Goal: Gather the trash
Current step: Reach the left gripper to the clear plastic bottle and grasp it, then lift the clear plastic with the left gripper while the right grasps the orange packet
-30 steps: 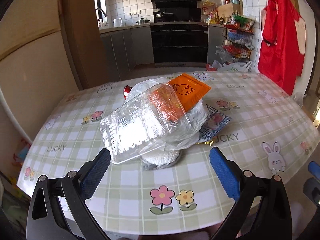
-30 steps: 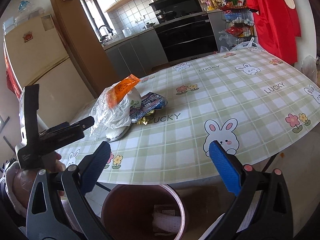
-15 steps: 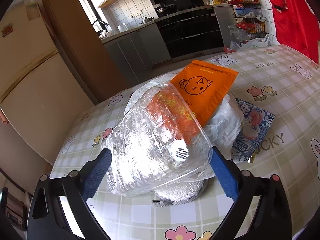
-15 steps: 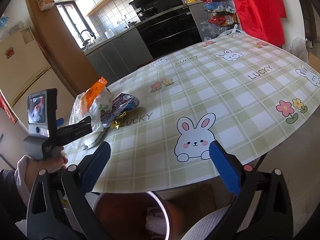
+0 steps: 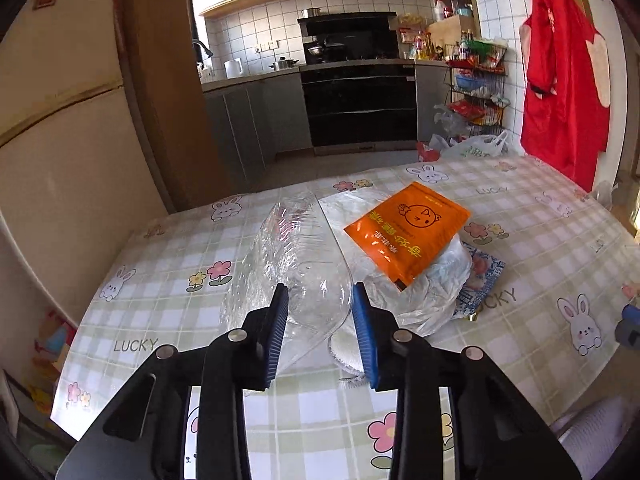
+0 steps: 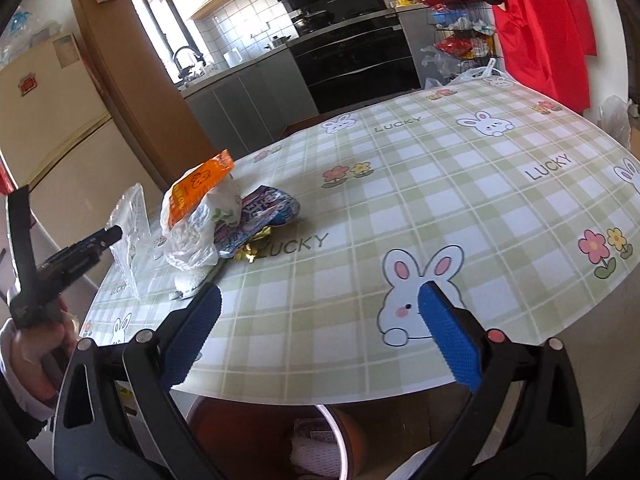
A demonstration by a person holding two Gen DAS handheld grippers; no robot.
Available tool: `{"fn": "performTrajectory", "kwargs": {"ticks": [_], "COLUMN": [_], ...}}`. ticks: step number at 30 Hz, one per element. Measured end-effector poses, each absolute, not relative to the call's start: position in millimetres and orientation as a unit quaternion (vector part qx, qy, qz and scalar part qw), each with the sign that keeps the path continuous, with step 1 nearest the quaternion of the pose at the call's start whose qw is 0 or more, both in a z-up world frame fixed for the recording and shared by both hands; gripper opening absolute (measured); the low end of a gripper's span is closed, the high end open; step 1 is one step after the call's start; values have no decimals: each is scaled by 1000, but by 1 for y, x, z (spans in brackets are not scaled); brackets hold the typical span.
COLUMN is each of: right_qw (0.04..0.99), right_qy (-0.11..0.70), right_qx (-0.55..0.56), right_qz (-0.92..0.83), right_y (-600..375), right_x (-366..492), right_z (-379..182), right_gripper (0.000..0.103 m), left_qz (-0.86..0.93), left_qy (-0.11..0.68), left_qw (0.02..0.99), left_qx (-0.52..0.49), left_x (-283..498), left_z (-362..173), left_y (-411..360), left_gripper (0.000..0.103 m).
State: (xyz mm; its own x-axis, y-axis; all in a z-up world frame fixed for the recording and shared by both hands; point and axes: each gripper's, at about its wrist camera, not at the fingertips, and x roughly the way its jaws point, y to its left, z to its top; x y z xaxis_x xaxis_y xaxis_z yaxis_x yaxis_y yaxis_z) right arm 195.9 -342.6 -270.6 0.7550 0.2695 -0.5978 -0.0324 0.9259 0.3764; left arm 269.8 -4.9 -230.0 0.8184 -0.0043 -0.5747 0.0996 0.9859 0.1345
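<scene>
Your left claw [image 5: 319, 312] is closing on the clear, crinkly plastic clamshell box [image 5: 298, 268] near the counter's [image 5: 540, 248] left edge. Expect it to be light, slippery and crushable; grip the stiff rim. Your right claw [image 6: 320, 332] hangs wide, empty.

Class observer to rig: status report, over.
Left gripper closing on clear plastic container. Right gripper open, empty. Trash bin below table edge; nothing blocking.
</scene>
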Motion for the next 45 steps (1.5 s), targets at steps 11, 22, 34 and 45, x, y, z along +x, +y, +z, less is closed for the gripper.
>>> {"fn": "performTrajectory", "kwargs": {"ticks": [11,22,34,45], "right_qw": [924,929,918,896], "right_qy": [343,333,331,387], "right_qx": [119,76,93,139], "right_qz": [124,145,198,169], "right_y": [-295,-257,-243,-232], "right_x": [220,237,281,390], "right_z": [-247,-224,-213,-242], "right_gripper": [97,97,97,73], "left_qz": [-17,4,7,-7], "left_qy": [290,302,252,254], "left_qw": [956,952,964,958], "left_qx": [-23,-57,-87,-130], "left_x": [251,238,230,230], "left_z": [-205,-210,-208,-205], "left_y": [63,107,134,146], "left_gripper": [27,26,18,14]}}
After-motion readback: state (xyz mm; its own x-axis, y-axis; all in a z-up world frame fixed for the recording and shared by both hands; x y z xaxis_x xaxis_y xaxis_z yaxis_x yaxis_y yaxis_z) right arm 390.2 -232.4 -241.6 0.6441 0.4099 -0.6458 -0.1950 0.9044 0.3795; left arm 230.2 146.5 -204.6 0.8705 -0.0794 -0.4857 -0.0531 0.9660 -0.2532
